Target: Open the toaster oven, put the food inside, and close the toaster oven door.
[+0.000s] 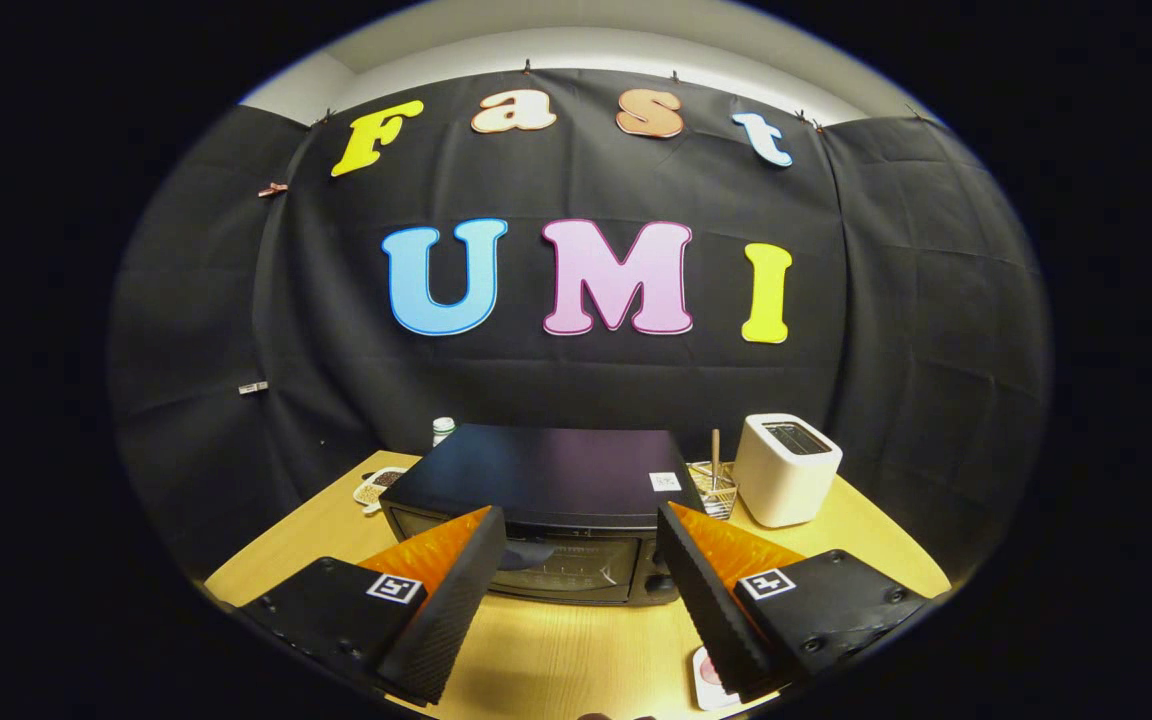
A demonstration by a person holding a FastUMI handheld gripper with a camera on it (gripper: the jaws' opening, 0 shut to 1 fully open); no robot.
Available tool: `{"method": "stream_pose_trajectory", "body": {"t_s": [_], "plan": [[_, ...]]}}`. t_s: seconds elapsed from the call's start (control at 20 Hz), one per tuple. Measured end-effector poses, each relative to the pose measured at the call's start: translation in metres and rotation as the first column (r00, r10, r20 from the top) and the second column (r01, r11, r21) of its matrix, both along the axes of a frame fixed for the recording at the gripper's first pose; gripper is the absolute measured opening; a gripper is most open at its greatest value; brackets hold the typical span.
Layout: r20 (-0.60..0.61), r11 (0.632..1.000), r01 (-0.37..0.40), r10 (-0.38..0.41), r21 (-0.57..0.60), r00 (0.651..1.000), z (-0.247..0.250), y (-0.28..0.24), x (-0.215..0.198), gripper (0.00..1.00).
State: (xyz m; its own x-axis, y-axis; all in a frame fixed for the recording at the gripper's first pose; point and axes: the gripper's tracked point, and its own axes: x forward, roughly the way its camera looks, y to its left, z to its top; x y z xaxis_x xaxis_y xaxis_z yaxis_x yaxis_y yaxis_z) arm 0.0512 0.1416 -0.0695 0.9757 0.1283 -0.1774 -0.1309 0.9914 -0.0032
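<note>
1. On the table (pixel 556 650), left of the oven, sits a small dish (pixel 376 488)
2. Straight ahead, the toaster oven (pixel 546 510) has its door still closed, so no step looks done
3. My gripper (pixel 581 545) is wide open and holds nothing
4. Further right, a white toaster (pixel 786 470) stands; I cannot tell where the food is

The gripper (pixel 581 590) has its fingers wide apart with nothing between them. At the lower centre of the frame, bare table (pixel 556 655) lies between the fingers and the closed toaster oven (pixel 546 500), which blocks the way ahead. At its right stand a wire basket (pixel 714 490) and a white toaster (pixel 786 468); at its left, a small dish (pixel 378 487).
</note>
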Motion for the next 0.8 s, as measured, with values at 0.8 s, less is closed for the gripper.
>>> {"method": "stream_pose_trajectory", "body": {"t_s": [0.8], "plan": [[-0.150, 0.999, 0.050, -0.052, -0.016, 0.987, -0.083, 0.061, 0.071, 0.99]]}}
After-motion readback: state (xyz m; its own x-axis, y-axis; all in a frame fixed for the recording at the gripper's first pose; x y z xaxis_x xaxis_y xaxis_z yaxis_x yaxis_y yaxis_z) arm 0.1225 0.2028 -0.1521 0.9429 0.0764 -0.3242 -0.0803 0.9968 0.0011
